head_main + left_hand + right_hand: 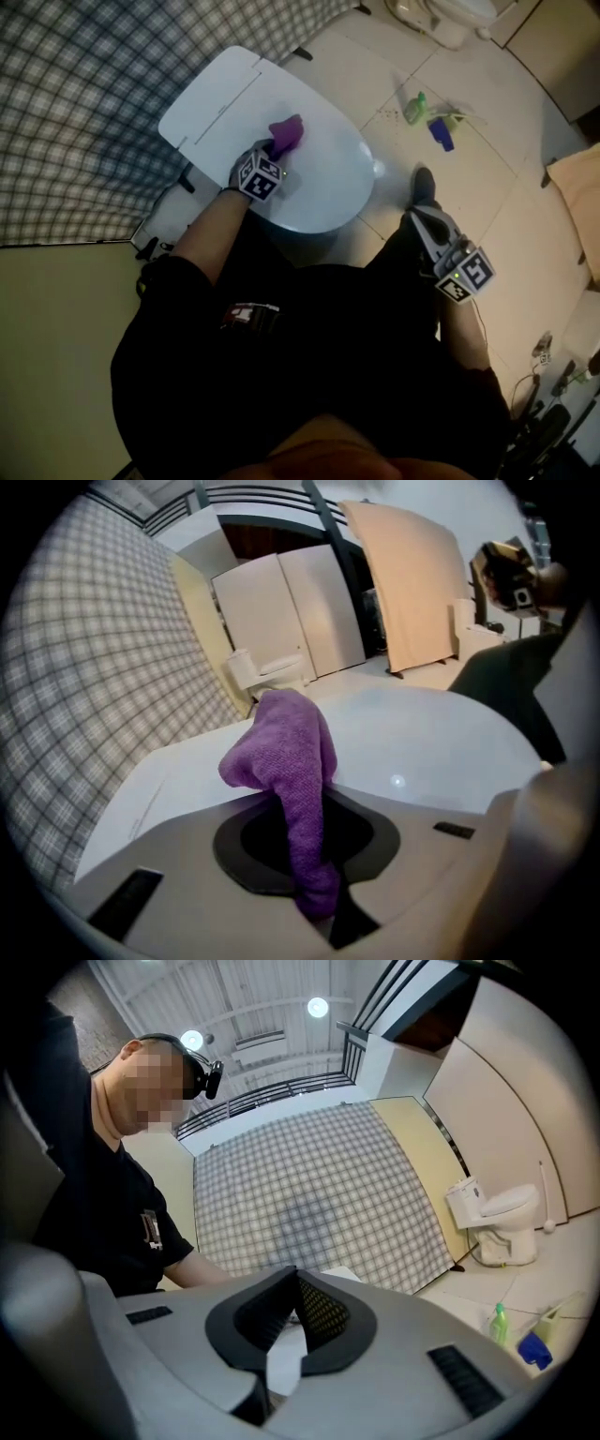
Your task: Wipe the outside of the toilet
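The left tongs are clamped on a crumpled purple microfibre cloth, which rests on the closed white plastic toilet lid. The right tongs hang beside the toilet over the pale tiled floor, tips together, holding nothing.

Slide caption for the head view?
Left gripper holds purple cloth on closed toilet lid; right gripper hangs aside.

Left gripper clamped on a purple cloth, cloth's bunched end resting on the white toilet lid, plaid curtain at left, another toilet far behind.
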`<state>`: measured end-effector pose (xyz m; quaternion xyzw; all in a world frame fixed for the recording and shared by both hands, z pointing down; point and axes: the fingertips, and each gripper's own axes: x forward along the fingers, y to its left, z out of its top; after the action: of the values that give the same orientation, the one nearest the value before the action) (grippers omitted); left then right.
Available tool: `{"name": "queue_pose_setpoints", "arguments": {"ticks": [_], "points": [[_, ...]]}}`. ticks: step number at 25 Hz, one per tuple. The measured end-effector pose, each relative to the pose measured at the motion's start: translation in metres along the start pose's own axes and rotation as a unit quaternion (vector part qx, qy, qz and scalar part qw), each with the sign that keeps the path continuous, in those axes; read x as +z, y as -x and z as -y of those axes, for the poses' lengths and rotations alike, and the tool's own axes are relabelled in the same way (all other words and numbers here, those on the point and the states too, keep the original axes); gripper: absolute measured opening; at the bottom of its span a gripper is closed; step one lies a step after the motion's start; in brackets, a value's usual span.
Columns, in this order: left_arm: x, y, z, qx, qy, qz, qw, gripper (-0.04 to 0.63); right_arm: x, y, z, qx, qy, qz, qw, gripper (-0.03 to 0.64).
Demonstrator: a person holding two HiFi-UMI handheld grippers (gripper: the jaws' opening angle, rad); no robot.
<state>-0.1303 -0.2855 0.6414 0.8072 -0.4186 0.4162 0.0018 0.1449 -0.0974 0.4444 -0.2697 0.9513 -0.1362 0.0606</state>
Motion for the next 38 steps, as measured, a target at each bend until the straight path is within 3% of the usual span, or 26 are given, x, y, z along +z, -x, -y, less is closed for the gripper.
{"name": "queue_pose_setpoints", "arguments": {"ticks": [6,9,12,14,16,17,18,20,22,24,27,30,33,36,38], "points": [[0.027,0.039,0.171,-0.094,-0.077,0.017,0.9925,0.057,0.009,0.039,-0.039,0.027,0.019,0.024,0.999,-0.005],[0.034,0.05,0.219,-0.122,-0.109,0.013,0.9866,0.057,0.018,0.052,-0.048,0.034,0.035,0.042,0.998,-0.005],[0.039,0.056,0.25,-0.15,-0.104,0.015,0.9831,0.057,0.024,0.063,-0.051,0.03,0.042,0.056,0.997,-0.005],[0.035,0.063,0.28,-0.206,-0.108,0.01,0.9726,0.057,0.023,0.072,-0.052,0.024,0.039,0.059,0.997,-0.004],[0.024,0.07,0.311,-0.264,-0.14,0.002,0.9544,0.057,0.021,0.076,-0.051,0.018,0.037,0.056,0.998,-0.005],[0.025,0.073,0.315,-0.273,-0.142,0.014,0.9514,0.058,0.02,0.076,-0.049,0.015,0.036,0.054,0.998,-0.005],[0.033,0.074,0.309,-0.269,-0.124,0.035,0.9544,0.058,0.019,0.076,-0.047,0.012,0.034,0.051,0.998,-0.003],[0.062,0.073,0.263,-0.229,-0.059,0.085,0.968,0.058,0.017,0.074,-0.039,0.005,0.031,0.046,0.998,-0.005],[0.088,0.068,0.186,-0.169,0.003,0.121,0.9781,0.058,0.015,0.068,-0.03,-0.002,0.028,0.042,0.999,-0.003],[0.098,0.06,0.094,-0.106,0.052,0.134,0.984,0.058,0.013,0.058,-0.019,-0.006,0.023,0.036,0.999,-0.005],[0.08,0.044,-0.049,-0.008,0.099,0.123,0.9875,0.058,0.007,0.036,-0.002,-0.01,0.017,0.023,1.0,-0.005],[0.04,0.03,-0.18,0.08,0.145,0.088,0.9823,0.058,0.002,0.011,0.02,-0.019,0.002,0.01,1.0,-0.004],[0.004,0.012,-0.287,0.154,0.166,0.046,0.973,0.058,-0.004,-0.016,0.056,-0.03,-0.014,-0.001,0.999,-0.005],[-0.017,-0.018,-0.364,0.208,0.174,0.033,0.962,0.058,-0.014,-0.037,0.095,-0.043,-0.028,-0.022,0.998,-0.005],[-0.032,-0.04,-0.401,0.227,0.168,0.017,0.9593,0.058,-0.019,-0.051,0.115,-0.049,-0.036,-0.034,0.998,-0.003]]}}
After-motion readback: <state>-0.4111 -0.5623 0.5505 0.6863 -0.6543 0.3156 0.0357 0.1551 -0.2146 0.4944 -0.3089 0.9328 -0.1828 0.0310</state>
